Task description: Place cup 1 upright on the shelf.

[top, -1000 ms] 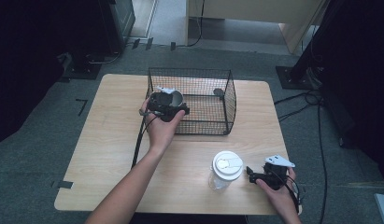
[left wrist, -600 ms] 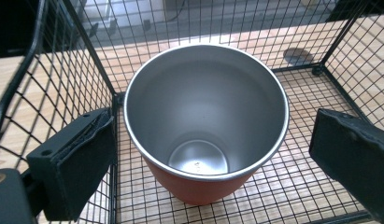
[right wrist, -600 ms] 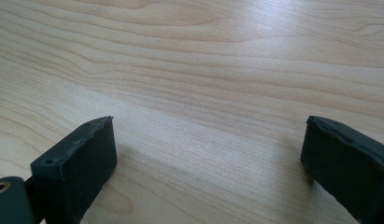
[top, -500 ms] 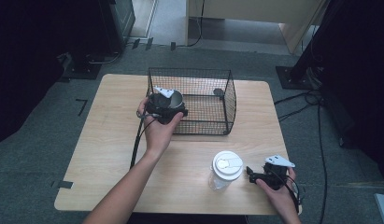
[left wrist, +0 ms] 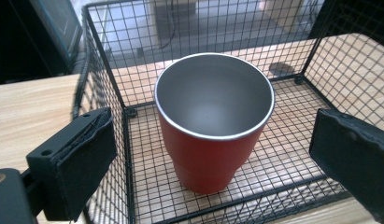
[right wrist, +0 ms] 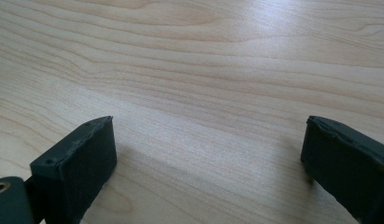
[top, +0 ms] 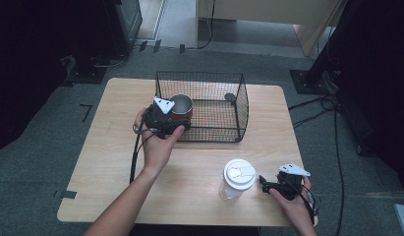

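A red cup (top: pixel 182 105) with a steel inside stands upright in the front left corner of a black wire basket (top: pixel 241 110). My left gripper (top: pixel 174 119) is held just outside that corner, pointing at the cup. In the left gripper view its gripper (left wrist: pixel 213 140) is open, with the two jaws standing wide on either side of the red cup (left wrist: pixel 203 163) and touching nothing. My right gripper (top: pixel 264 183) rests low at the table's front right, beside a clear cup with a white lid (top: pixel 237 176). In its own view the right gripper (right wrist: pixel 208 140) is open over bare wood.
The wooden table (top: pixel 111 147) carries the basket at its middle back. A small dark round object (top: pixel 230 97) lies on the basket floor at the far right. Dark stands, cables and furniture surround the table on the grey floor.
My left gripper has drawn back toward the near left, away from the red cup, which stays in the basket. The right hand has kept still.
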